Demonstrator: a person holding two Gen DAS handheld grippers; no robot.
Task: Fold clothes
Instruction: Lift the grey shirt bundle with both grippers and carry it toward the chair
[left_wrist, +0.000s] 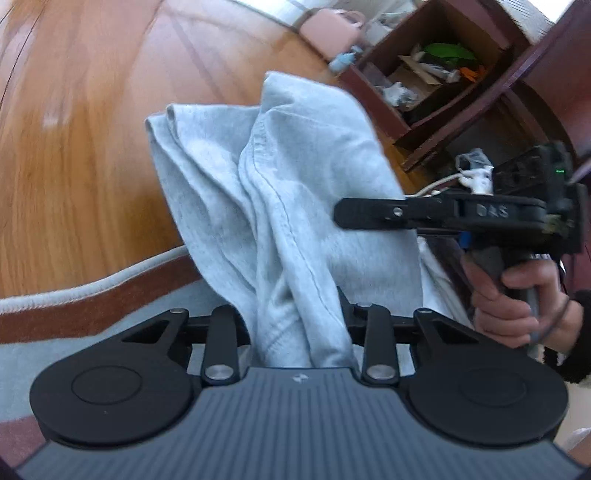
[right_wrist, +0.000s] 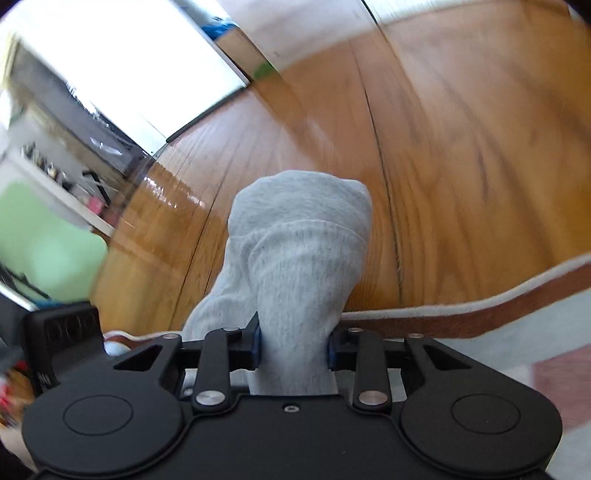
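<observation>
Grey garment (left_wrist: 295, 206), a soft fleece piece, hangs bunched in the air above a wooden floor (left_wrist: 85, 155) and the edge of a brown-bordered rug (left_wrist: 110, 295), held at two places; the left tongs (left_wrist: 295, 332) are clamped on a thick gather of its cloth, and the right tongs (right_wrist: 293, 347) are likewise closed on a rolled bunch, blue pads pressing either side of it; in the left wrist view the right tongs (left_wrist: 341, 214) come in from the side, a person's hand (left_wrist: 517, 295) round the grip.

As I judge it, the step is lifting and spreading the piece before a fold; to do it well, draw the two grips apart until the cloth between them hangs flat and the seam runs straight; keep both at one height so no corner drags; each bunch is thick, so a hem may slip free if pulled sharply; lower onto the rug with the far edge landing first.
</observation>
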